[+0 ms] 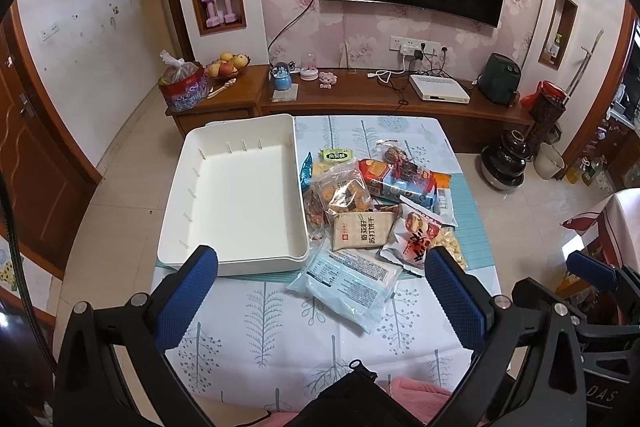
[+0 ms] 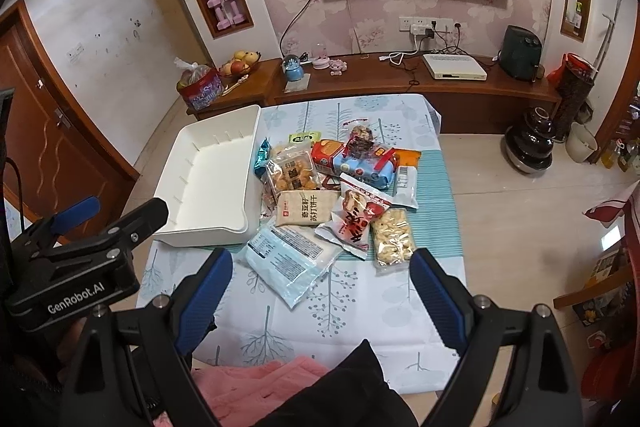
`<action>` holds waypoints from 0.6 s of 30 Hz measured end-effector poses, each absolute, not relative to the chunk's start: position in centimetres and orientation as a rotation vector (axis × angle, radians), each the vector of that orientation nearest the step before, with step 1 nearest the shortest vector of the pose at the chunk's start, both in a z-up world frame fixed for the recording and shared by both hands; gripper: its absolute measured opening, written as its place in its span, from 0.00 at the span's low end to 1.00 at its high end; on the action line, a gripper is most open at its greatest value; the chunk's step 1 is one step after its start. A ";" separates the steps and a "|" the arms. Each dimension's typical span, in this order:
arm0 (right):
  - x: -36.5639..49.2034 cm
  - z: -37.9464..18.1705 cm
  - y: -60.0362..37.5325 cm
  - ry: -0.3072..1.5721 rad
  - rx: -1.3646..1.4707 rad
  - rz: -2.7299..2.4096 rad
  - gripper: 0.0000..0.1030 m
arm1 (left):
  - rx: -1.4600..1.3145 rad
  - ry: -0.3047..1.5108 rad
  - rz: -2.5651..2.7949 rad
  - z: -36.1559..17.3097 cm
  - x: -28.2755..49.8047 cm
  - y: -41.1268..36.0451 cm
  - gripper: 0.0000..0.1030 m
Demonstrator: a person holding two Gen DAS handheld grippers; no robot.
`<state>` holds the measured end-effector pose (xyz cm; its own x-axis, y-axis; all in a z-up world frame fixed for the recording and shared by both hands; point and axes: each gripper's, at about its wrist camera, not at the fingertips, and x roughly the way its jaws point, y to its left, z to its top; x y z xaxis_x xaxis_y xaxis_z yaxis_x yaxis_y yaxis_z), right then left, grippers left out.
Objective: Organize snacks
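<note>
An empty white bin (image 1: 236, 195) (image 2: 208, 183) sits on the left of a small cloth-covered table (image 1: 280, 327). To its right lies a pile of snack packets: a beige cracker pack (image 1: 362, 231) (image 2: 306, 213), a pale blue pack (image 1: 348, 283) (image 2: 286, 259) nearest me, a red and white pack (image 1: 412, 239) (image 2: 356, 223), a clear puffed-snack bag (image 2: 392, 237), a blue and red pack (image 1: 396, 179) (image 2: 360, 163). My left gripper (image 1: 320, 263) is open above the table's near edge, empty. My right gripper (image 2: 322, 267) is open and empty, held above the near side of the pile.
A wooden TV bench (image 1: 360, 95) with a fruit bowl (image 1: 226, 65), a white router box (image 1: 438, 89) and cables stands behind the table. A dark pot (image 1: 504, 163) and a white bucket (image 1: 548, 161) stand on the floor at right. Pink cloth (image 2: 256, 383) lies at the near edge.
</note>
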<state>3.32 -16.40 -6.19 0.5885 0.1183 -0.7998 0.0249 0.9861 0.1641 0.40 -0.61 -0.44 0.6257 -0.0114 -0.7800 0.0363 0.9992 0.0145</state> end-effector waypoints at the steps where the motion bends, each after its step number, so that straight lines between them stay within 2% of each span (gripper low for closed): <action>1: 3.3 -6.1 -16.4 0.943 0.165 0.053 0.88 | 0.026 0.895 -0.026 -0.6 0.4 -0.6 1.00; 18: 2.6 -5.5 -16.7 0.915 0.158 -0.009 0.88 | 0.004 0.873 -0.057 -0.4 0.2 0.1 1.00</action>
